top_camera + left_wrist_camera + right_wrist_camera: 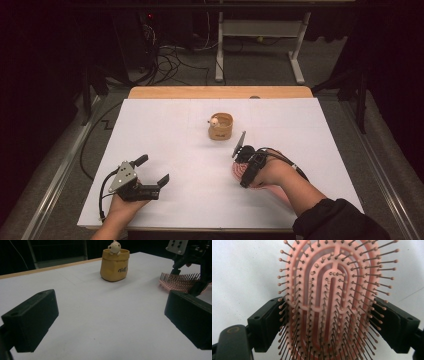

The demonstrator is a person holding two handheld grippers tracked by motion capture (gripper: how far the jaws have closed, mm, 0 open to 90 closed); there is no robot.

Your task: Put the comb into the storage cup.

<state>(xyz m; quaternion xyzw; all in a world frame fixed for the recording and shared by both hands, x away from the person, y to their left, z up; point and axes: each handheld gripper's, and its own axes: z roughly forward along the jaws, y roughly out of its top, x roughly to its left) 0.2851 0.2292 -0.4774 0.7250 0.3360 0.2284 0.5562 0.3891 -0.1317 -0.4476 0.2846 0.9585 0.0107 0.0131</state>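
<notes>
A pink oval hairbrush (329,290) lies bristles up on the white table cover (165,130). My right gripper (329,325) points down at it, one black jaw pressed against each side of the brush head, so it is shut on the brush. In the high view this gripper (243,172) is right of centre over the hairbrush (237,170). My left gripper (154,170) rests at the lower left, open with nothing between its fingers (32,320). From there the hairbrush (178,281) shows to the right.
A small yellow pouch (220,128) with a pale toy figure (114,247) peeking out stands upright at the table's middle back. The wooden table edge (220,92) runs behind the white cover. Cables and a desk frame lie on the floor beyond.
</notes>
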